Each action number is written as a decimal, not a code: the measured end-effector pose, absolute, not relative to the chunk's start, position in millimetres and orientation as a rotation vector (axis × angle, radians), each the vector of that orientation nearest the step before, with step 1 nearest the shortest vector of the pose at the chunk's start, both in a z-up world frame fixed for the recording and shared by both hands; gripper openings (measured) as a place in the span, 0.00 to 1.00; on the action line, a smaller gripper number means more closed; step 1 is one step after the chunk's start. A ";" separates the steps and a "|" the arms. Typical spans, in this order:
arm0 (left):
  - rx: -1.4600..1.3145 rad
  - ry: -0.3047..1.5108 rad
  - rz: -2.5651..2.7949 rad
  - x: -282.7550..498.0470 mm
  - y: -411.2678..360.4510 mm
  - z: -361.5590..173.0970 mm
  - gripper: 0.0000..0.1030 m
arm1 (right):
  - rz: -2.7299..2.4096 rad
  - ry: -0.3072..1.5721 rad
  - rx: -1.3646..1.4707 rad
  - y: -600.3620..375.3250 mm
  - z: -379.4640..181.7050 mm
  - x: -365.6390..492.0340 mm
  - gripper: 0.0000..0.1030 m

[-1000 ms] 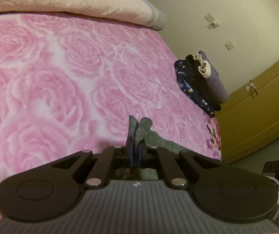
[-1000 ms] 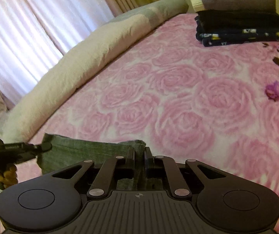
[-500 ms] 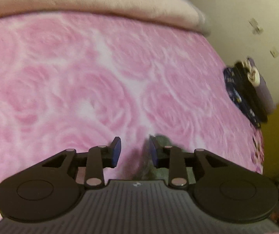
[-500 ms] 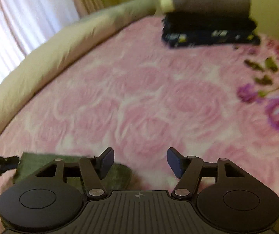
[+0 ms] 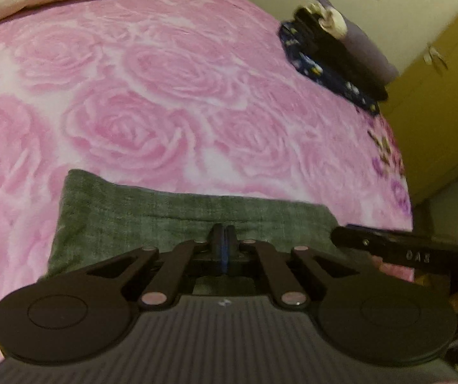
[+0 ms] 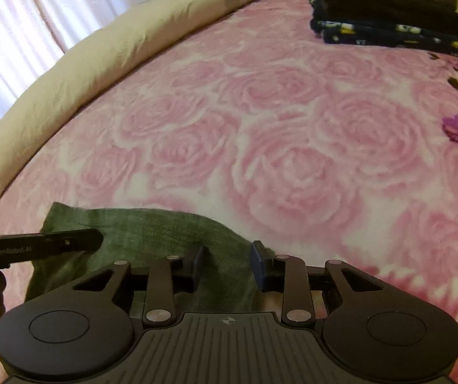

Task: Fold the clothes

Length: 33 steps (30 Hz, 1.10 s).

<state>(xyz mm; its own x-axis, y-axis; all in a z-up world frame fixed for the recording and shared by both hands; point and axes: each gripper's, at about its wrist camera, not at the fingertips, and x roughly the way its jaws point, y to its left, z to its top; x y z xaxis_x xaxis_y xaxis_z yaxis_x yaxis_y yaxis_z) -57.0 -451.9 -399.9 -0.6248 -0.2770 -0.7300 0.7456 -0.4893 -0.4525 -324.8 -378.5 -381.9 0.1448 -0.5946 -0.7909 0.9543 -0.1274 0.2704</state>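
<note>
Grey-green woven cloth (image 5: 177, 214), folded into a flat band, lying near the front edge of the pink rose blanket (image 5: 165, 96). Soft, light, floppy by the look; best pinched at a corner or folded edge. Left gripper (image 5: 225, 240) fully closed, apparently empty, over the band. Right gripper (image 6: 227, 264) part open, just been closing, cloth edge between the jaws, not yet pinched.
</note>
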 end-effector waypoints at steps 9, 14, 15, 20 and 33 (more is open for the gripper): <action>0.840 1.024 -2.234 -49.8 -375.2 -360.8 0.00 | -1.311 0.530 0.868 -303.0 -328.2 -279.5 0.30; 0.998 0.969 -2.222 -71.4 -337.8 -398.5 0.00 | -1.268 0.697 0.809 -280.1 -368.0 -254.9 0.29; 1.006 0.939 -2.212 -71.3 -334.0 -405.5 0.00 | -1.261 0.704 0.793 -279.4 -372.1 -255.5 0.29; 0.976 0.957 -2.176 -61.5 -332.7 -392.4 0.00 | -1.235 0.731 0.762 -278.4 -375.9 -258.9 0.29; 0.926 1.123 -2.135 -64.4 -318.5 -392.6 0.00 | -1.313 0.610 0.935 -262.4 -369.3 -282.2 0.29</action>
<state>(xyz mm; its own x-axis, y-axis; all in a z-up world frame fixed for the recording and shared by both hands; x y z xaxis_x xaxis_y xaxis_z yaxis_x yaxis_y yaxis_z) -64.4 -318.5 -392.6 -0.6111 -0.1492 -0.7774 0.7251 -0.4994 -0.4742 -282.2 -262.4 -369.3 0.1868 -0.5317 -0.8260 0.9743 -0.0077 0.2253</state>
